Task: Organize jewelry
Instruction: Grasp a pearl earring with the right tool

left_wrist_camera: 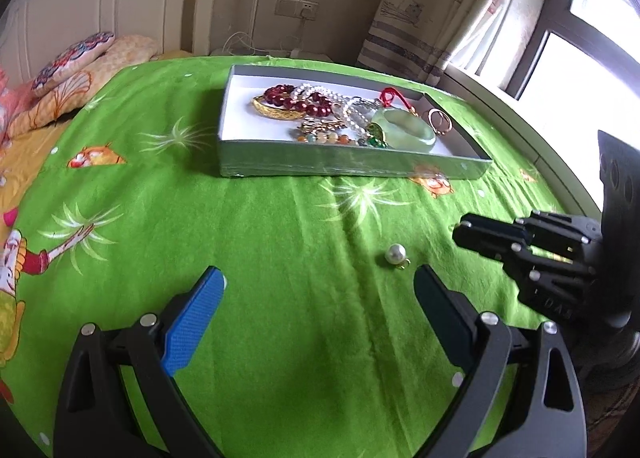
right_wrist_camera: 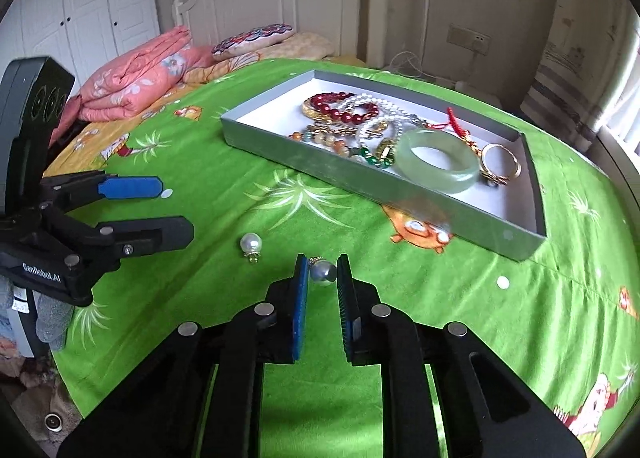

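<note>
Green patterned cloth [right_wrist_camera: 248, 338] is covering the table, bed behind. Right gripper [right_wrist_camera: 323, 272] is pinching a pearl earring [right_wrist_camera: 323, 272] between its pads, near the cloth. Left gripper [left_wrist_camera: 320, 286] is hanging wide open, holding nothing; second pearl earring [left_wrist_camera: 396, 253] is lying just beyond its fingertips. Grey tray [right_wrist_camera: 420, 202] is sitting farther back, holding bangle, beads, rings.

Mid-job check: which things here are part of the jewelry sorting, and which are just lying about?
Job:
- pearl earring between the right claw pads
- second pearl earring loose on the green cloth
- gray tray holding jade bangle, red bead bracelet, gold rings
- left claw, open

Lying about:
- pink quilt
- patterned pillow
</note>
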